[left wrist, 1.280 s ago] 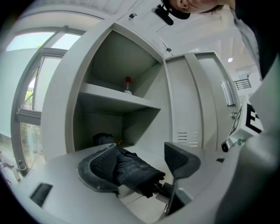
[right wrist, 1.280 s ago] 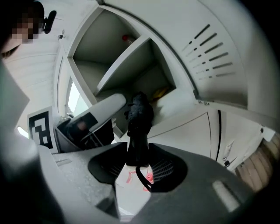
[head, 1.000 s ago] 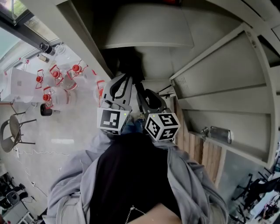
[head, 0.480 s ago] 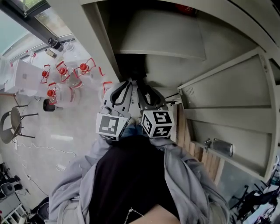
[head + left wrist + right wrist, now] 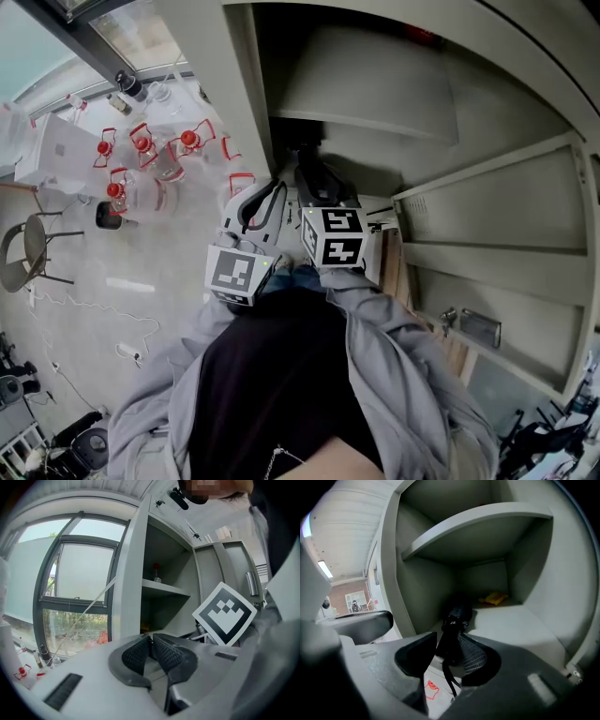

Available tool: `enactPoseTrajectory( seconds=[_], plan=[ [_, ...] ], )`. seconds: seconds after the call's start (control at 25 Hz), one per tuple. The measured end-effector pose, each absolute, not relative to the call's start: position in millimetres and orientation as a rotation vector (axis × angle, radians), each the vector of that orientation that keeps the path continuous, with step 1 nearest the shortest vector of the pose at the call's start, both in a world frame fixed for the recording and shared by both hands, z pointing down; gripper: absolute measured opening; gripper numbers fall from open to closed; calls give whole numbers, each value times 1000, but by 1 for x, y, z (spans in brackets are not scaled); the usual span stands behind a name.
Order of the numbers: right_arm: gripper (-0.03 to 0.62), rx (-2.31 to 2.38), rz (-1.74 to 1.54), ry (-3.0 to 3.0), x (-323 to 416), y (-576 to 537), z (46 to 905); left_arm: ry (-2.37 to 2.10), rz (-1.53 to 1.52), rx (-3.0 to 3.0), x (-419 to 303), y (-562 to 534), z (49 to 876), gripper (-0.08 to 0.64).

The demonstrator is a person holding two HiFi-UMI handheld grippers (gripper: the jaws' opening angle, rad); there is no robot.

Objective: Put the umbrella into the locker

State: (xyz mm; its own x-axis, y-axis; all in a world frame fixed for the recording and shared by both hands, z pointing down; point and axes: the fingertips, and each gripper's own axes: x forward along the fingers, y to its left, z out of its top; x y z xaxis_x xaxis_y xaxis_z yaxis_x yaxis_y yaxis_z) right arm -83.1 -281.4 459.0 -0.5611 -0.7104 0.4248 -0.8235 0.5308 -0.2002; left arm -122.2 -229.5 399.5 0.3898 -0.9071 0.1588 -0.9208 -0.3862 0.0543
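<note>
A black folded umbrella [image 5: 453, 629] sits between the jaws of my right gripper [image 5: 452, 648], which is shut on it. Its far end pokes into the open locker compartment [image 5: 511, 620], just under a grey shelf [image 5: 478, 527]. In the head view the right gripper [image 5: 309, 173] reaches up into the dark locker opening [image 5: 291, 84], and most of the umbrella is hidden there. My left gripper [image 5: 151, 649] is shut with nothing in it. It hangs outside the locker [image 5: 164, 606], beside the left wall [image 5: 211, 103] and a little behind the right gripper.
A small yellow thing [image 5: 494, 598] lies at the back of the compartment. Open locker doors [image 5: 487, 197] stand to the right. Several red-capped bottles [image 5: 141, 169] and a chair [image 5: 28, 267] stand on the floor at left. A window [image 5: 70, 597] is beyond the locker.
My right gripper has carried the umbrella forward, farther into the locker opening, and has rolled somewhat. The left gripper has shifted slightly and stays shut.
</note>
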Motion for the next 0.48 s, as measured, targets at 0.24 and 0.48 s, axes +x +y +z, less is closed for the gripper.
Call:
enactPoseTrajectory(
  seconds=[0.24, 0.48],
  plan=[
    [152, 1211, 567, -2452, -97, -282, 461, -1646, 144, 2497, -126, -229, 400, 31],
    [161, 1164, 564, -2463, -100, -279, 460, -1610, 145, 2500, -125, -228, 404, 31]
  ],
)
